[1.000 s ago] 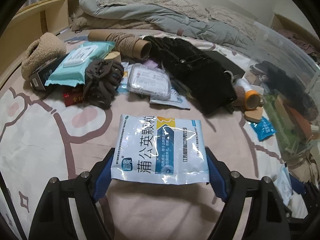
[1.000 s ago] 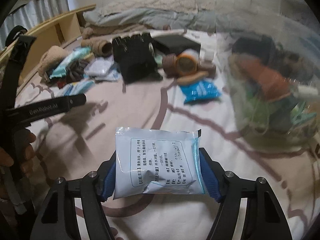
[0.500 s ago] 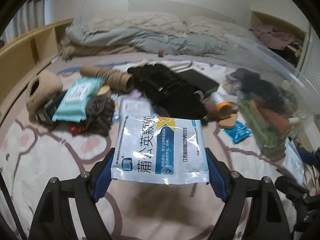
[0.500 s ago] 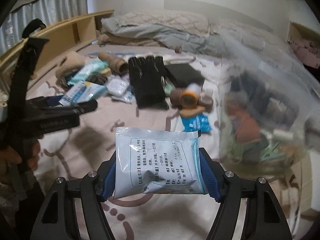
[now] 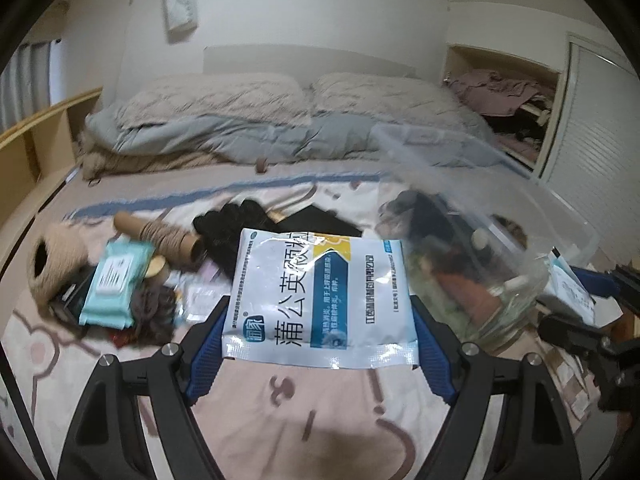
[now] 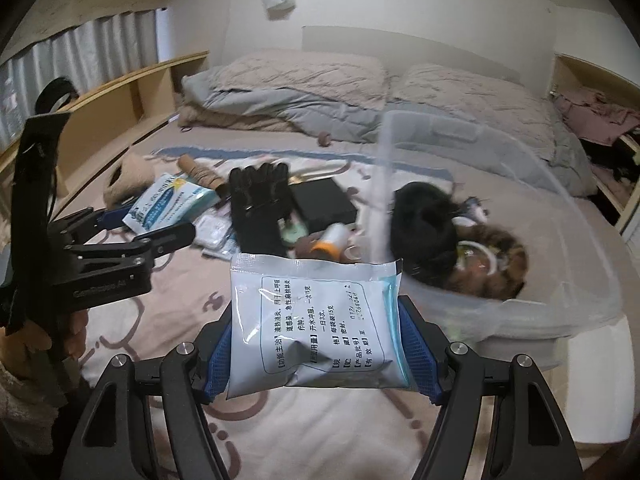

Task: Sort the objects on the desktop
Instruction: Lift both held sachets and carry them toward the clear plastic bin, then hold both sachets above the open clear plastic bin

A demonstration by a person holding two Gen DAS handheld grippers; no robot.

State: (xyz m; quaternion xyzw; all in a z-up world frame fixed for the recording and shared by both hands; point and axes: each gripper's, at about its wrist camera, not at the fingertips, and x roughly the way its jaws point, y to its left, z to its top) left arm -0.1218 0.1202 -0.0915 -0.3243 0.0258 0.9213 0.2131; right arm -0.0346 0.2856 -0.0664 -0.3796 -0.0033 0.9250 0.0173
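Observation:
My left gripper (image 5: 320, 344) is shut on a white and blue medicine sachet (image 5: 320, 296), held above the pink bedspread. My right gripper (image 6: 320, 356) is shut on a second white sachet (image 6: 316, 324), its printed back facing me. The left gripper with its sachet also shows in the right wrist view (image 6: 132, 232), to the left. A clear plastic bin (image 6: 520, 312) holding dark and mixed items sits at the right, close beyond the right gripper. It shows in the left wrist view (image 5: 500, 280) too.
A pile of loose items lies on the bed: black gloves (image 6: 260, 200), a black box (image 6: 320, 204), twine rolls (image 5: 160, 236), a teal wipes pack (image 5: 116, 280), an orange-capped bottle (image 6: 332, 240). Folded quilts and pillows (image 5: 280, 120) lie behind. A wooden shelf (image 6: 120, 96) runs along the left.
Both grippers have risen and tilted up with their sachets, so the room and pillows come into view. The right gripper has moved nearer the clear bin.

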